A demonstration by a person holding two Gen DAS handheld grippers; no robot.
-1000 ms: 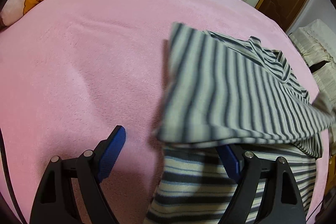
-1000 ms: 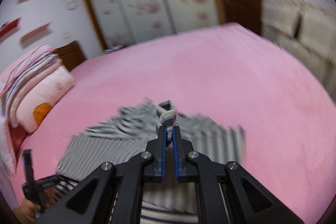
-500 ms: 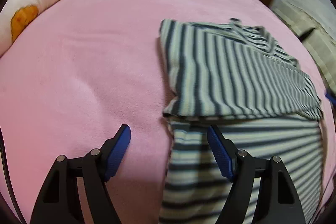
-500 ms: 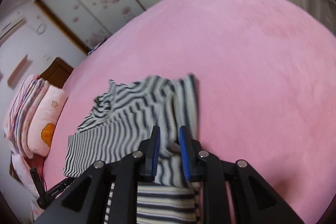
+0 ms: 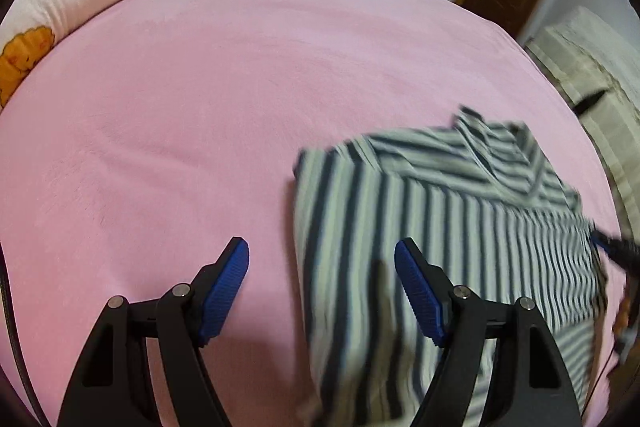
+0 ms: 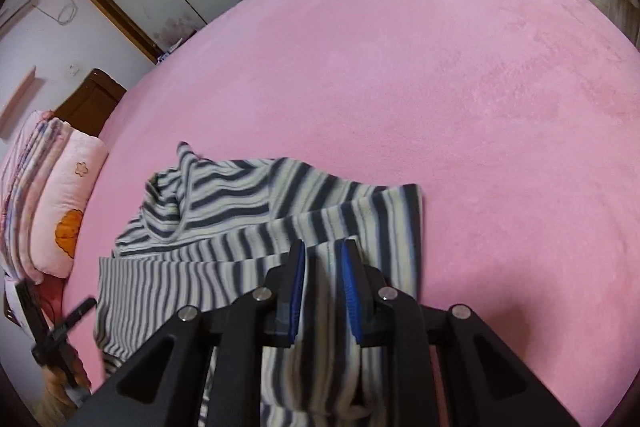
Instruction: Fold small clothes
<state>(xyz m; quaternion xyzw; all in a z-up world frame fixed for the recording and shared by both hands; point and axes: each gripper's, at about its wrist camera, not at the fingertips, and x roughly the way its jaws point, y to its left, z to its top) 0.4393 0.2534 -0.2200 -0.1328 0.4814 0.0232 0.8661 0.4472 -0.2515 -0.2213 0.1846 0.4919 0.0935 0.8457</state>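
While we scan the left wrist view from 9 o'clock across, we see a pillow [image 5: 60,7] with an orange cartoon print at 10 o'clock, lying on the pink bed cover [image 5: 240,87] that fills most of the frame. At 6 o'clock our left gripper [image 5: 322,263] has its 2 blue-padded fingers [image 5: 226,287] spread wide apart, holding nothing, with the left one over bare pink cover and the right one over the cloth. Between 3 and 5 o'clock lies the striped garment [image 5: 460,227], partly folded, its dark and pale stripes blurred. In the right wrist view, the same pillow [image 6: 72,203] sits at 9 o'clock beside a stack of folded bedding [image 6: 24,163]. From 8 o'clock to the centre the striped garment [image 6: 248,219] lies on the pink bed cover [image 6: 460,87], one layer doubled over another. At 6 o'clock our right gripper [image 6: 322,259] has its fingers [image 6: 298,279] slightly parted, with a fold of the striped cloth running between them; we cannot tell whether they pinch it.
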